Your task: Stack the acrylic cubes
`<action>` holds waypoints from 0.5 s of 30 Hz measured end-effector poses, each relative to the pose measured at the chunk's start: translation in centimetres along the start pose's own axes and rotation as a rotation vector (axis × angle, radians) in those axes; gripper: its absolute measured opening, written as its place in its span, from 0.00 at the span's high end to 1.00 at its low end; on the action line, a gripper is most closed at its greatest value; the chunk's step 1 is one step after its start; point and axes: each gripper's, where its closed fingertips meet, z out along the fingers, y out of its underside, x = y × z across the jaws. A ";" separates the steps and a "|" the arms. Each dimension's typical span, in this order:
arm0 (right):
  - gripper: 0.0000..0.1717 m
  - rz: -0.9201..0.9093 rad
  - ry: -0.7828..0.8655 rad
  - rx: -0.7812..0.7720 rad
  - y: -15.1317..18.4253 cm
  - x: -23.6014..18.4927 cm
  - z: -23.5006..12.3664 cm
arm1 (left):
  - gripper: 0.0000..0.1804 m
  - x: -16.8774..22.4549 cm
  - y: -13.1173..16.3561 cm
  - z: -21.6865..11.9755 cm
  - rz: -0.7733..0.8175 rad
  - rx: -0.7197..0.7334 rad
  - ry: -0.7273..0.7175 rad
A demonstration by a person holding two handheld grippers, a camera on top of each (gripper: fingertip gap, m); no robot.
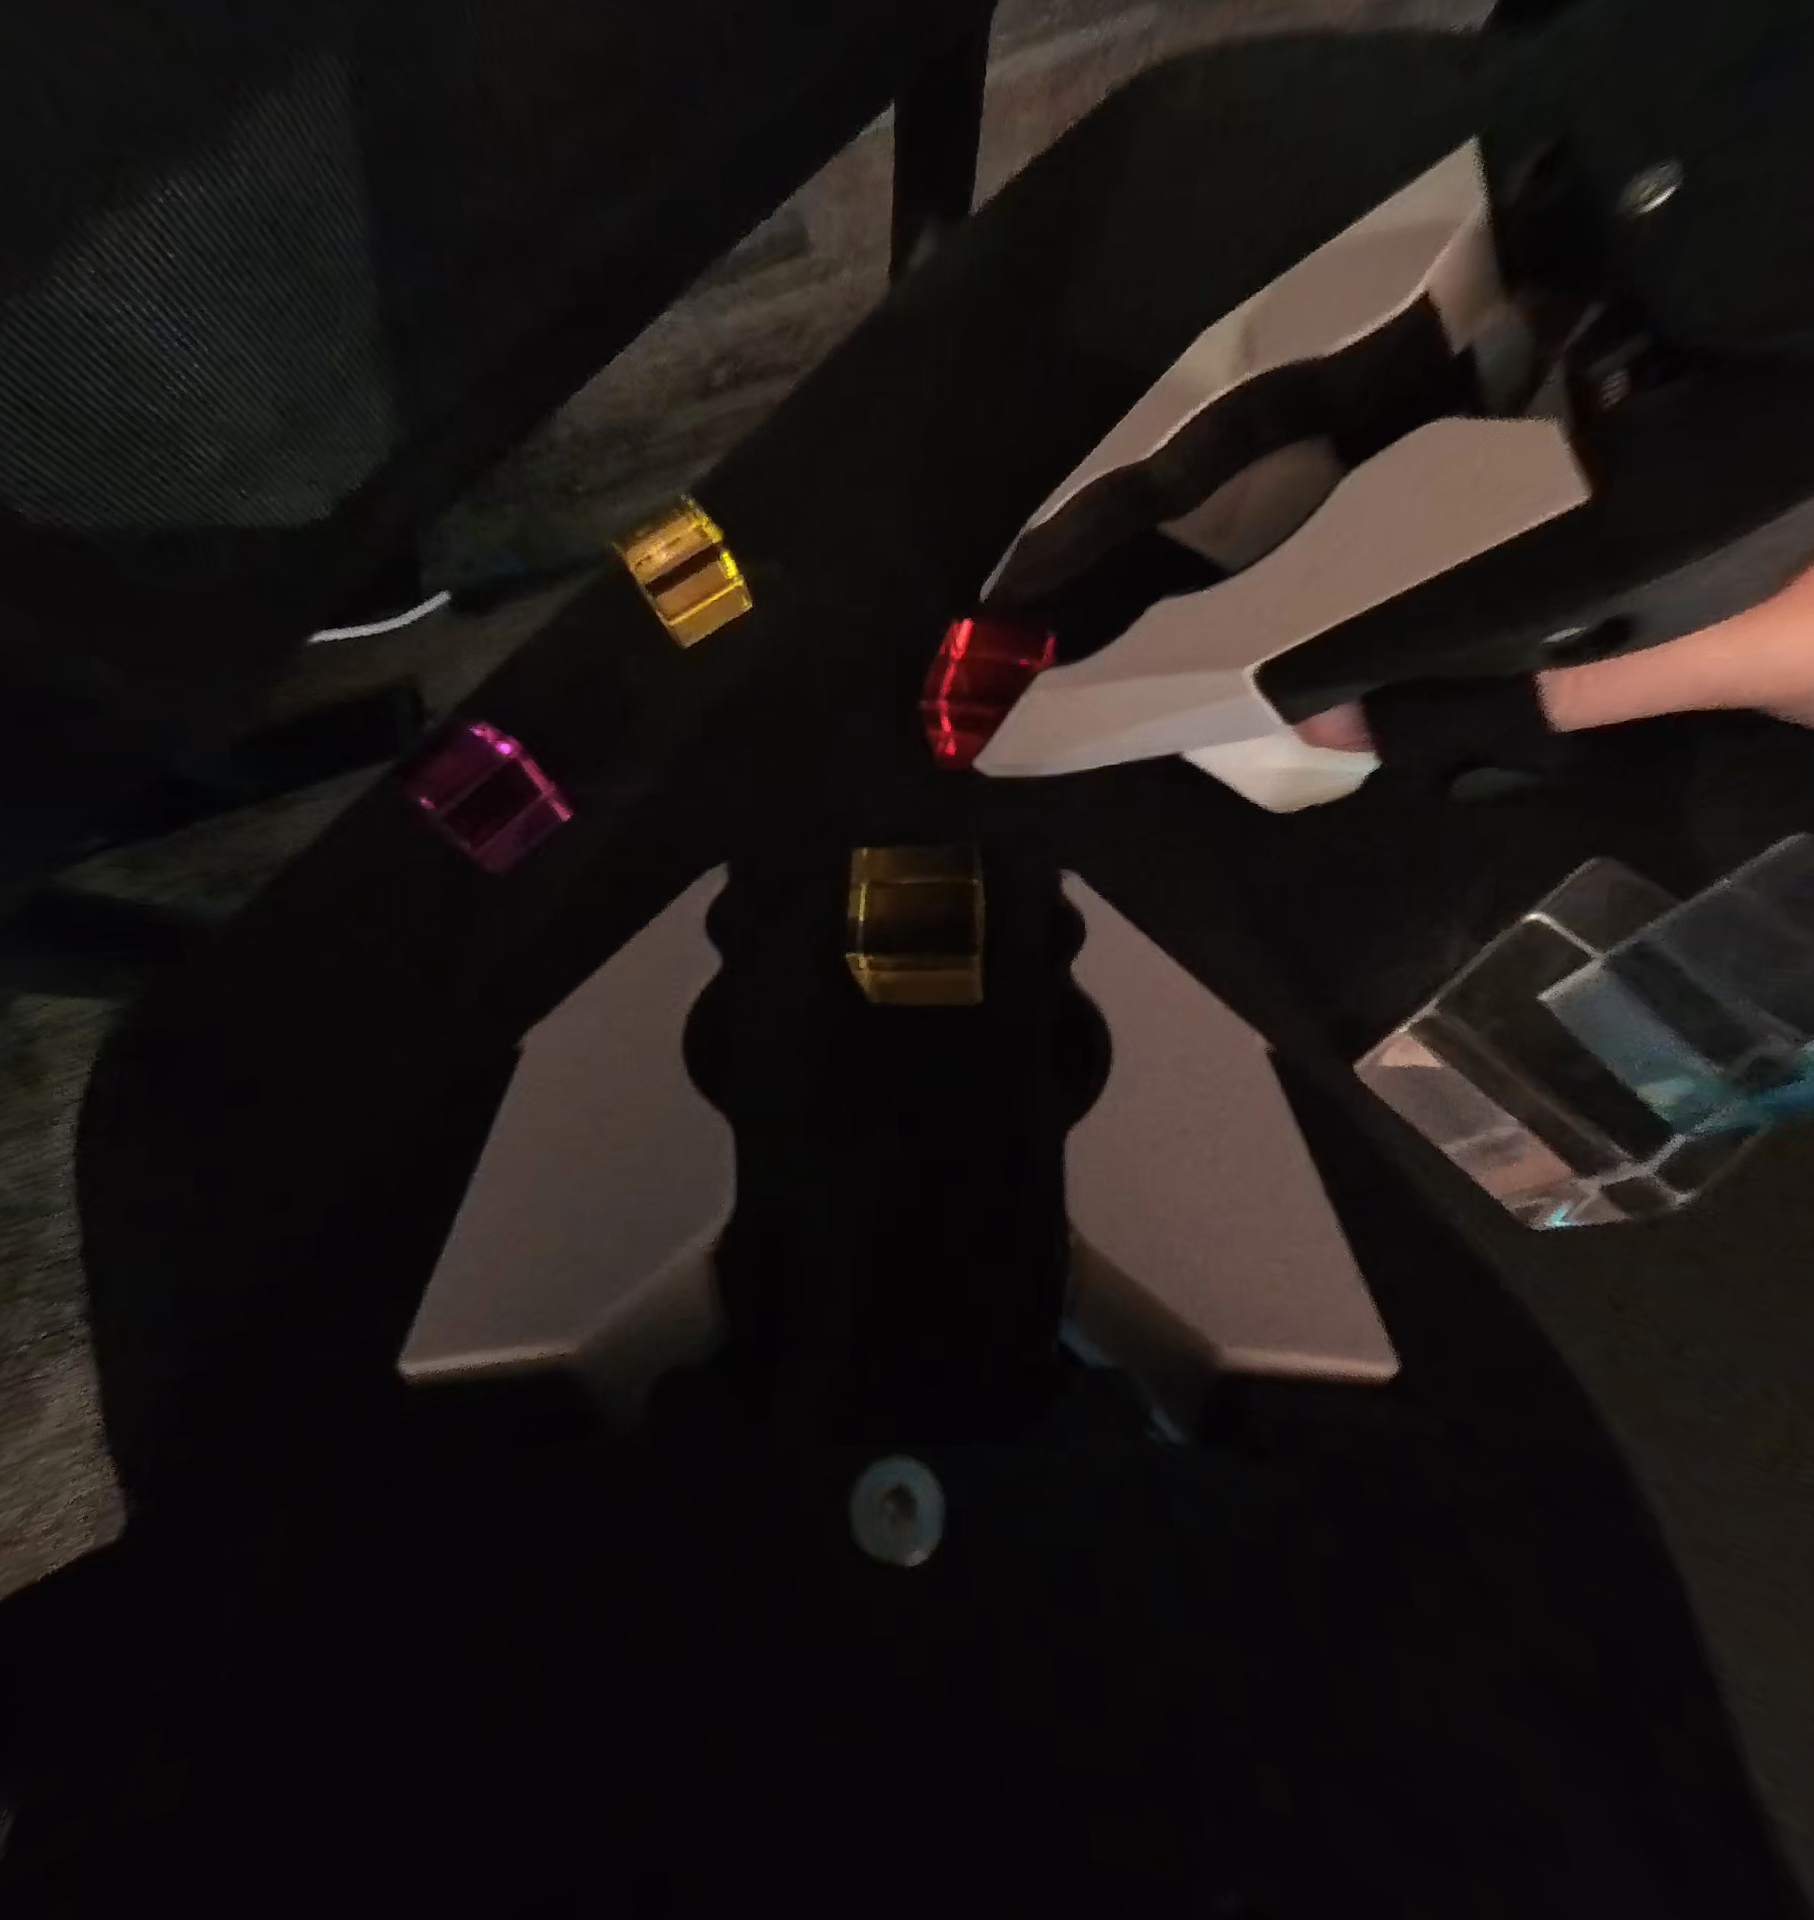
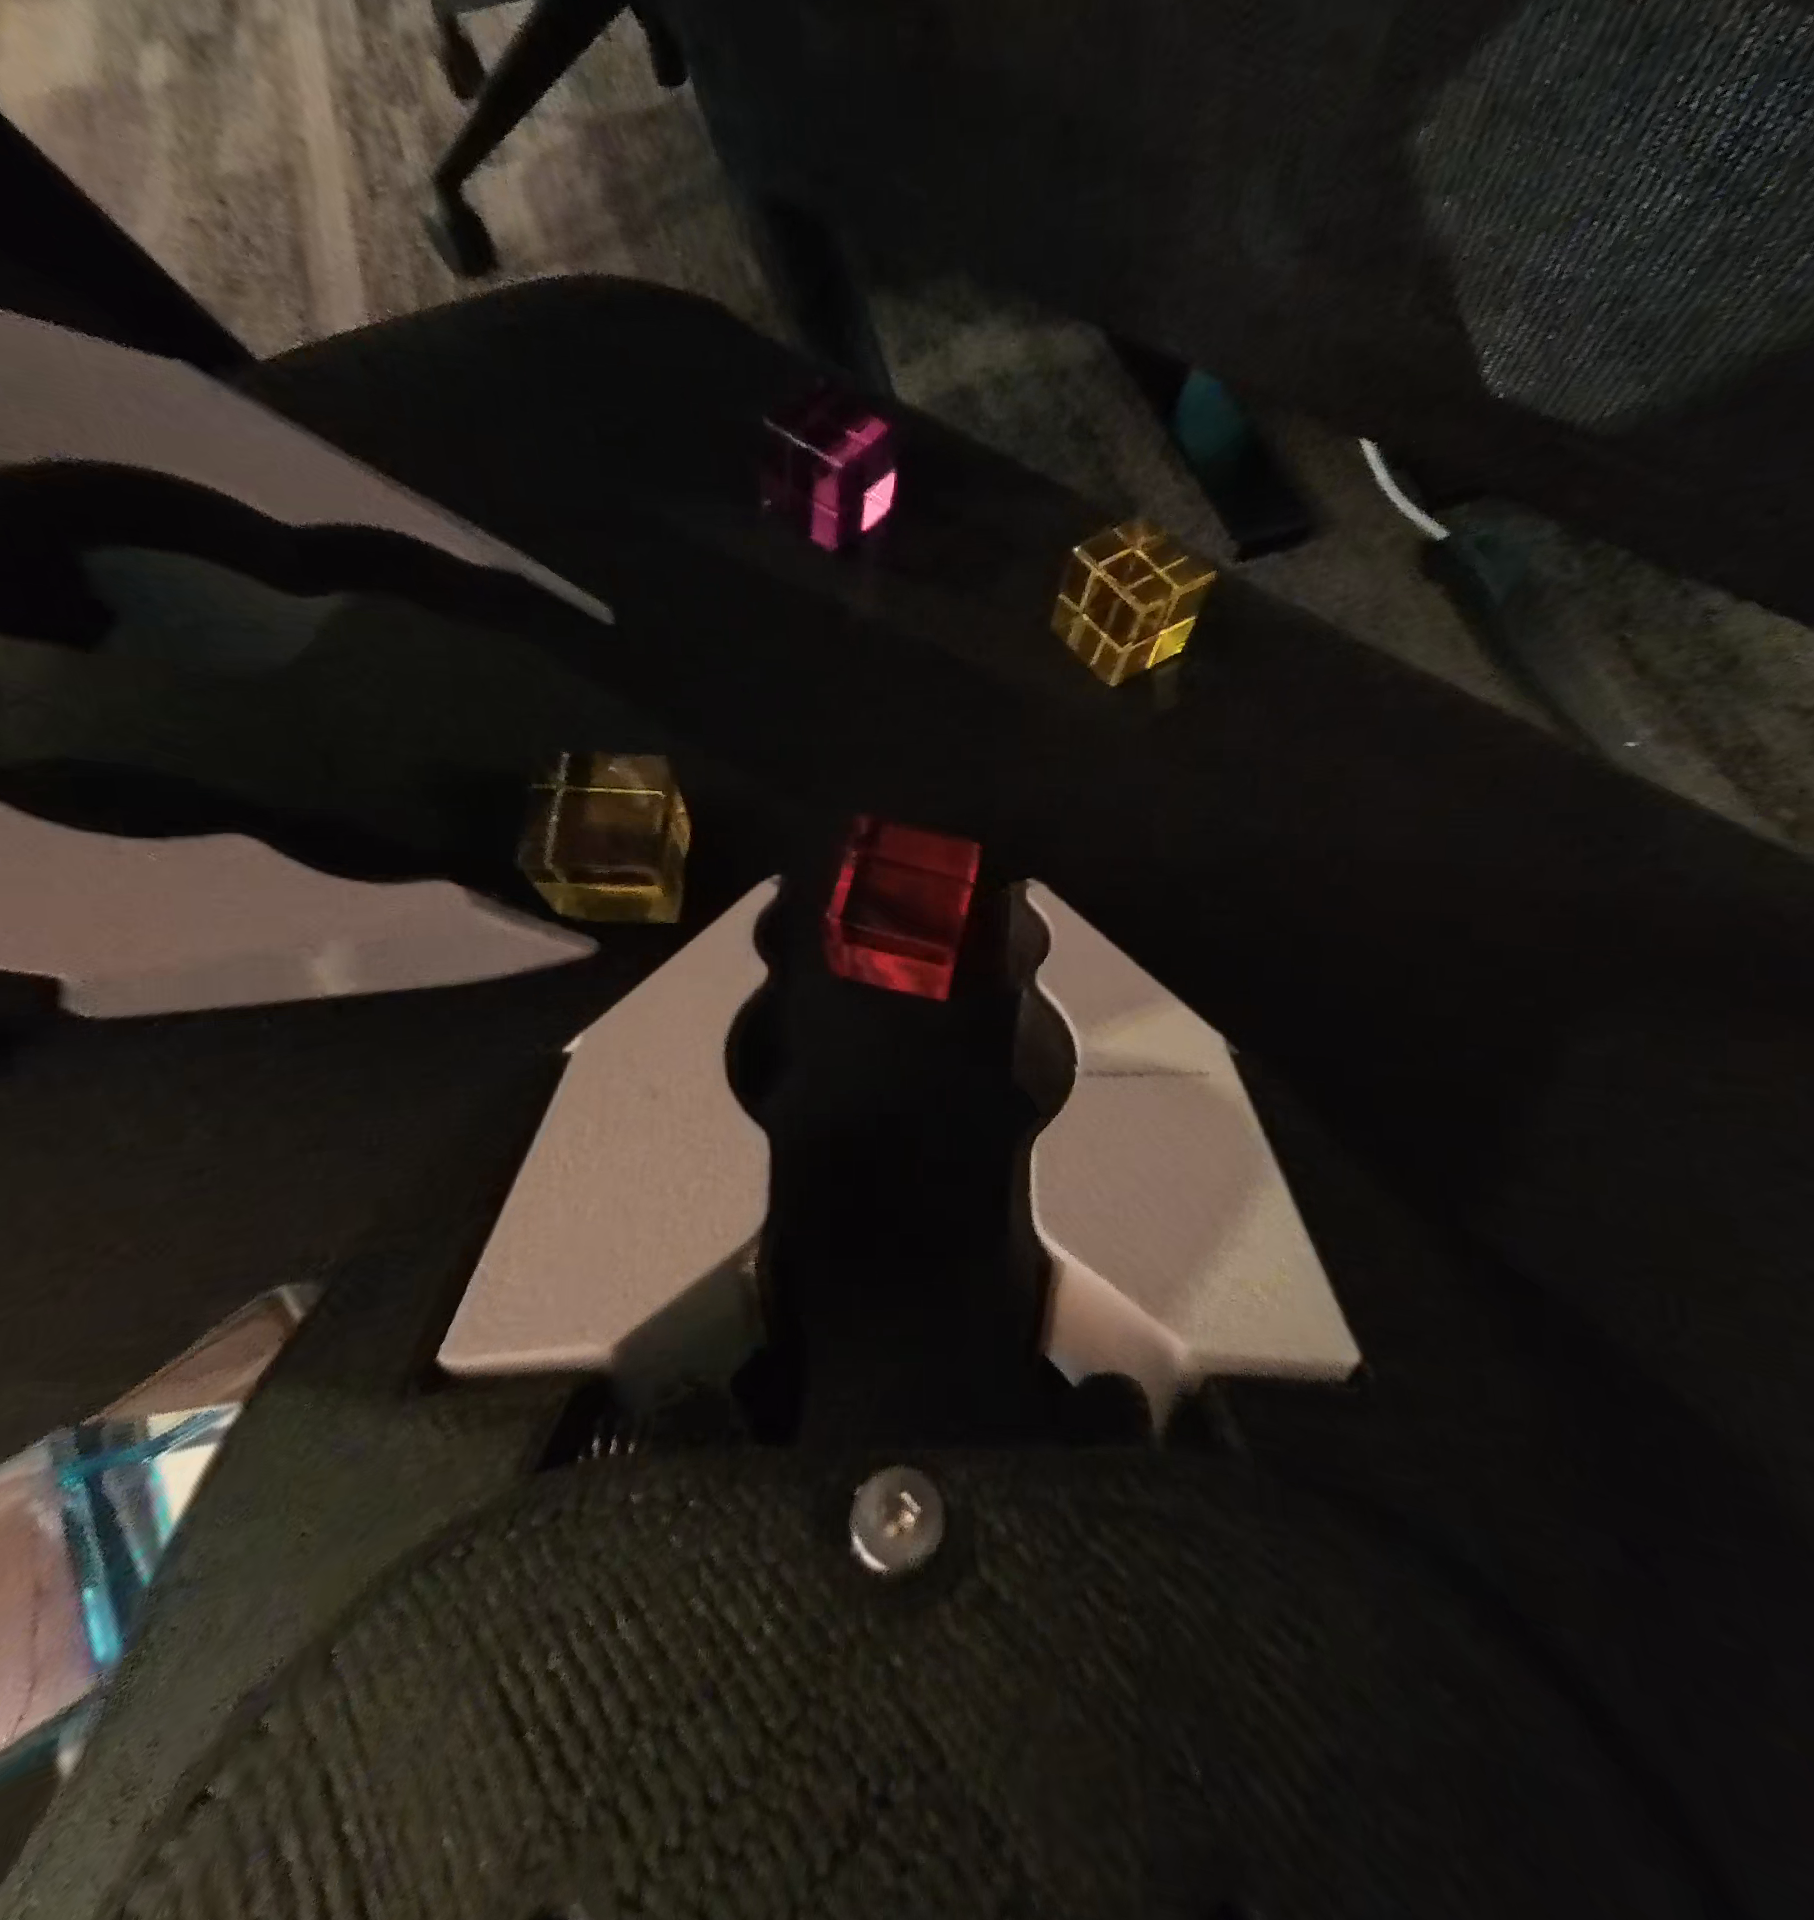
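My left gripper (image 1: pixel 898 883) is open, with a dark amber cube (image 1: pixel 913 925) standing on the black tabletop (image 1: pixel 778 727) between its fingertips and a gap on both sides. My right gripper (image 2: pixel 903 883) is shut on a red cube (image 2: pixel 903 909) that sits low on the tabletop. In the left wrist view the right gripper (image 1: pixel 986 681) clamps the red cube (image 1: pixel 970 675) from above and below. The right wrist view shows the left gripper (image 2: pixel 604 779) around the amber cube (image 2: pixel 607 836).
A purple cube (image 1: pixel 487 795) (image 2: pixel 830 483) and a brighter yellow cube (image 1: pixel 685 582) (image 2: pixel 1131 603) stand near the table's far edge. A large clear block (image 1: pixel 1609 1039) (image 2: pixel 51 1538) lies close by. A mesh chair (image 1: pixel 155 312) and carpet (image 2: pixel 259 156) lie beyond.
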 end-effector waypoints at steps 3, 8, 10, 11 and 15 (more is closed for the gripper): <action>0.81 0.008 0.002 -0.016 0.2 0.3 0.3 | 0.72 0.3 0.5 0.4 -0.028 -0.033 0.038; 0.85 -0.007 -0.017 0.041 -0.5 0.2 -0.7 | 0.80 0.7 1.2 1.0 -0.037 -0.091 0.068; 0.85 -0.046 -0.045 0.083 -1.0 0.0 -2.2 | 0.85 0.6 1.4 1.1 -0.050 -0.104 0.071; 0.85 -0.065 -0.094 0.116 -1.3 -0.7 -3.2 | 0.85 0.6 1.5 1.1 -0.061 -0.107 0.078; 0.85 -0.149 -0.424 0.257 -2.3 -5.5 -8.8 | 0.85 1.2 0.5 0.3 -0.089 -0.025 0.133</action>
